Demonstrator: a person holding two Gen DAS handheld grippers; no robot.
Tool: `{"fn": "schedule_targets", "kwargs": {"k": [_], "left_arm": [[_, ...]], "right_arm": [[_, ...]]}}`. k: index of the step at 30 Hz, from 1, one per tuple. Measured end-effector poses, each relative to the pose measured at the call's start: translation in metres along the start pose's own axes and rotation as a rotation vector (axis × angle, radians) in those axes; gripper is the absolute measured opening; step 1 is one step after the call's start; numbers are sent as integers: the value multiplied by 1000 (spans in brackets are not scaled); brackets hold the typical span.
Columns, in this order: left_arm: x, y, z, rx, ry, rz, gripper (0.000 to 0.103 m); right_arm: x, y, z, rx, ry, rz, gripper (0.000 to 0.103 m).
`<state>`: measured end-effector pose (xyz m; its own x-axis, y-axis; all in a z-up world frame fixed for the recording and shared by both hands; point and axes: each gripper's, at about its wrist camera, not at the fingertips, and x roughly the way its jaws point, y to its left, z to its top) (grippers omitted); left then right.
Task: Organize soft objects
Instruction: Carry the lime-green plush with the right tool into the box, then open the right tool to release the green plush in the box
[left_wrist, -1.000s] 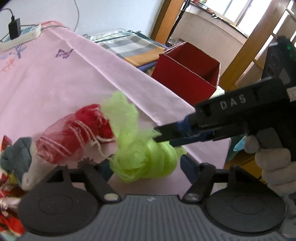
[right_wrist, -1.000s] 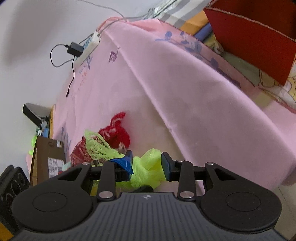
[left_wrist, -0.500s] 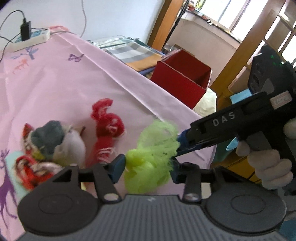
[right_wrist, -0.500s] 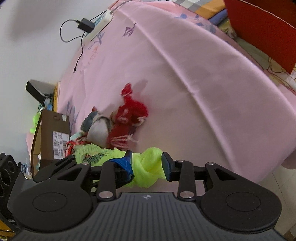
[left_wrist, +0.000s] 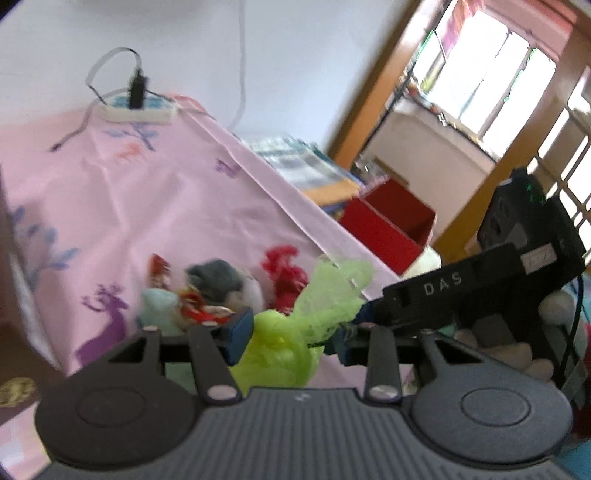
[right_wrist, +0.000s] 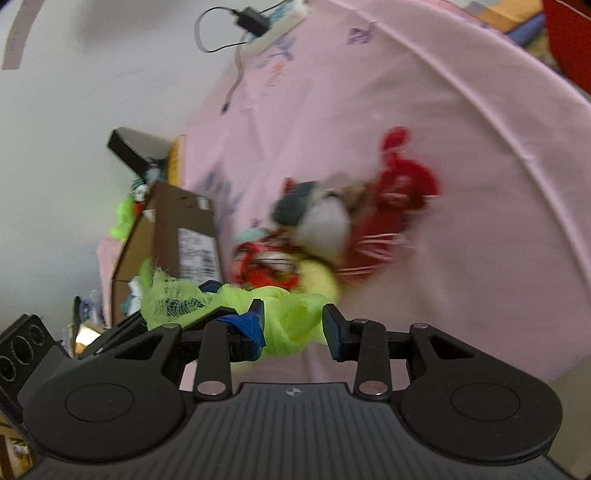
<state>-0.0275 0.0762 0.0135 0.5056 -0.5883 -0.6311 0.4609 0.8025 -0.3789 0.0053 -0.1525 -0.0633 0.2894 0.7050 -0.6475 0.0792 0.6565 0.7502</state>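
Green mesh cloth (left_wrist: 291, 343) between both closed claws

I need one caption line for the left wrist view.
Both tools, left and right, hold a lime-green mesh cloth above the pink tablecloth.

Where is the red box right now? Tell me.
In the left wrist view the red box sits right of centre, beyond the pink cloth's far edge, below the wooden doorframe.

White wall (left_wrist: 177, 44), bright window (left_wrist: 491, 88) in a wooden frame (left_wrist: 376, 96), pink-clothed table (left_wrist: 155, 206).
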Motion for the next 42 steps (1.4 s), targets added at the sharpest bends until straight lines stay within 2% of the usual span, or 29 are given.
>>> {"fn": "schedule_targets", "kwargs": {"k": [9, 15, 21, 27, 33, 36, 42], "left_arm": [[-66, 43, 1, -91, -154, 74, 35], [-112, 73, 15, -110, -276, 150, 35], [-149, 108, 25, -114, -348, 226, 35], [-153, 149, 27, -149, -339, 240, 35], [-141, 193, 13, -235, -280, 285, 35], [-141, 215, 5, -307, -269, 258, 35], [-126, 229, 2, -319, -213, 311, 35]], "right_arm": [[35, 58, 2, -68, 15, 111, 19], [60, 107, 11, -137, 39, 200, 19], [99, 157, 9, -220, 89, 256, 19], [149, 188, -4, -257, 151, 248, 19], [170, 192, -7, -283, 93, 151, 17], [170, 192, -4, -289, 61, 139, 18], [163, 190, 1, -262, 11, 137, 18]]}}
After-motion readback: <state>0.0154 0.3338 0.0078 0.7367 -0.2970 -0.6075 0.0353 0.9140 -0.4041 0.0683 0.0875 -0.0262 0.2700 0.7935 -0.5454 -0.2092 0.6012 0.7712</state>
